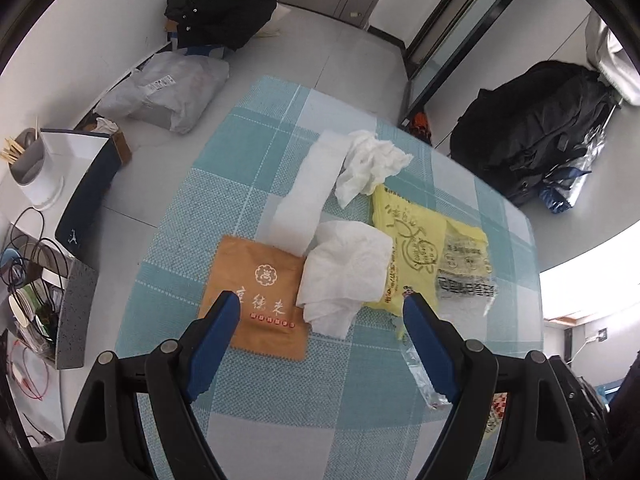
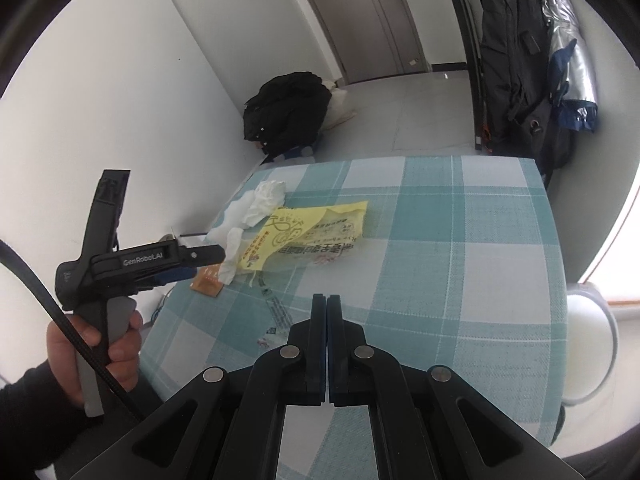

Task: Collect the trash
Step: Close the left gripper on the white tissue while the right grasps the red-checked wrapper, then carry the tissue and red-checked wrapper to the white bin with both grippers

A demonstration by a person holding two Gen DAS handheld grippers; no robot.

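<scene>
The left gripper [image 1: 320, 316] holds its fingers wide above the checked surface [image 1: 280, 400], with the brown packet [image 1: 256, 300] and white tissue [image 1: 344, 276] just ahead between them, while the right gripper [image 2: 327, 300] has its fingers pressed together on nothing, the yellow bag [image 2: 308, 232] lying ahead to their left.

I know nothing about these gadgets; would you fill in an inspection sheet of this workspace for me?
Surface: table under a teal-and-white checked tablecloth.
Job's things: brown paper packet, folded white tissue, crumpled tissue, paper strip, yellow plastic bag, clear wrapper.
Clutter: none besides the trash on the cloth.
Grippers: left gripper open above the packet and tissue, holding nothing; right gripper shut, empty, over bare cloth.
Cables: black cable by the person's hand.
Surroundings: black backpack, black jacket, grey parcel bag, door.
</scene>
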